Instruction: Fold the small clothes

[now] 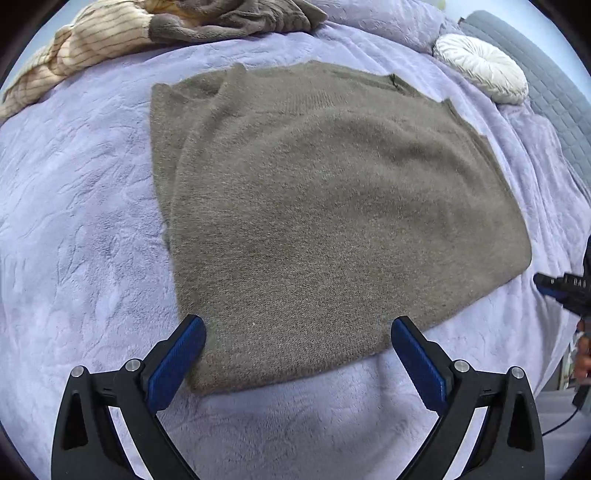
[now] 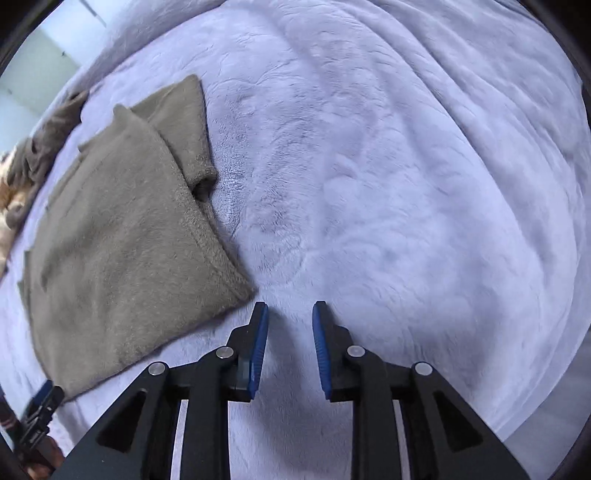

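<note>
An olive-brown fuzzy sweater (image 1: pixel 332 221) lies flat on the lavender blanket (image 1: pixel 74 221), with its sleeves folded in. My left gripper (image 1: pixel 297 323) hangs over the sweater's near hem, jaws wide open and nothing gripped. In the right wrist view the sweater (image 2: pixel 122 251) lies to the left, one folded sleeve cuff showing on its right side. My right gripper (image 2: pixel 290 306) hovers over bare blanket (image 2: pixel 406 184) just right of the sweater's near corner. Its jaws stand narrowly open with only blanket showing between them. Each gripper shows at the edge of the other's view: the right gripper (image 1: pixel 561 291), the left gripper (image 2: pixel 40 406).
A pile of other clothes lies at the far side: a cream striped garment (image 1: pixel 99 37) and a grey-brown one (image 1: pixel 236 18). A round white cushion (image 1: pixel 480 74) and a grey quilted cover (image 1: pixel 554 96) are at the far right. A person's hand (image 1: pixel 583 354) shows at the right edge.
</note>
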A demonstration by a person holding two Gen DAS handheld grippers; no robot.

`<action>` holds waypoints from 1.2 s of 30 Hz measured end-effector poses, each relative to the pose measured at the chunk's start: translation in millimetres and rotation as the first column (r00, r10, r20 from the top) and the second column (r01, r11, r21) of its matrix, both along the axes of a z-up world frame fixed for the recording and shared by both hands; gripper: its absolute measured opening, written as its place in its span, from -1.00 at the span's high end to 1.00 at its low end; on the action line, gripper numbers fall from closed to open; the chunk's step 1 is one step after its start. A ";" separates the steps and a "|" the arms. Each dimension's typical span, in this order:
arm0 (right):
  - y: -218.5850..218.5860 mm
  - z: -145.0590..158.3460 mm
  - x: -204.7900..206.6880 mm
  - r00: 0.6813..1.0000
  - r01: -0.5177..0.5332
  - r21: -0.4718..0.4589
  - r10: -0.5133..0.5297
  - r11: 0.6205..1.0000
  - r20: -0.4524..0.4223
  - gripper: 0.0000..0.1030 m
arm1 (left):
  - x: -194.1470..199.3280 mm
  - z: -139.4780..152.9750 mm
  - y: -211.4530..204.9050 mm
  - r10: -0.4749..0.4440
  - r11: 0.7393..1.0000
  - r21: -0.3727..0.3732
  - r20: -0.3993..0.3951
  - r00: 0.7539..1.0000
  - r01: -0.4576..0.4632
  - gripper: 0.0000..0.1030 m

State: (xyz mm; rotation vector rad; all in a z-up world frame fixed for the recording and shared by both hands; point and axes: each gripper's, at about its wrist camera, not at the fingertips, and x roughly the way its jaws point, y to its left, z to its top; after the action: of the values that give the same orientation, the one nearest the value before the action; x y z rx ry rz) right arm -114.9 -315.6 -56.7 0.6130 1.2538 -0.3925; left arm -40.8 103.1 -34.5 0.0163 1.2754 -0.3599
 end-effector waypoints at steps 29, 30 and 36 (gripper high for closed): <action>190.0 -11.0 44.0 0.953 -0.301 0.424 0.249 0.854 0.174 0.24 | 2.9 6.1 80.6 0.240 0.969 -0.038 -0.085 0.967 -0.244 -0.96; 192.4 -12.9 43.4 0.954 -0.296 0.439 0.239 0.848 0.181 0.24 | 3.4 5.5 82.7 0.246 0.967 -0.039 -0.086 0.965 -0.250 -0.96; 207.4 -24.3 41.8 0.960 -0.278 0.518 0.213 0.809 0.183 0.16 | 7.9 0.2 91.8 0.269 0.961 -0.040 -0.098 0.958 -0.274 -0.96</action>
State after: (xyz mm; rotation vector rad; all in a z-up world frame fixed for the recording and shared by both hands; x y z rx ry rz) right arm -73.2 -108.2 -81.0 0.9235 1.3147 0.2319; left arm -32.9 194.9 -34.3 -0.2211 1.3380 -0.1579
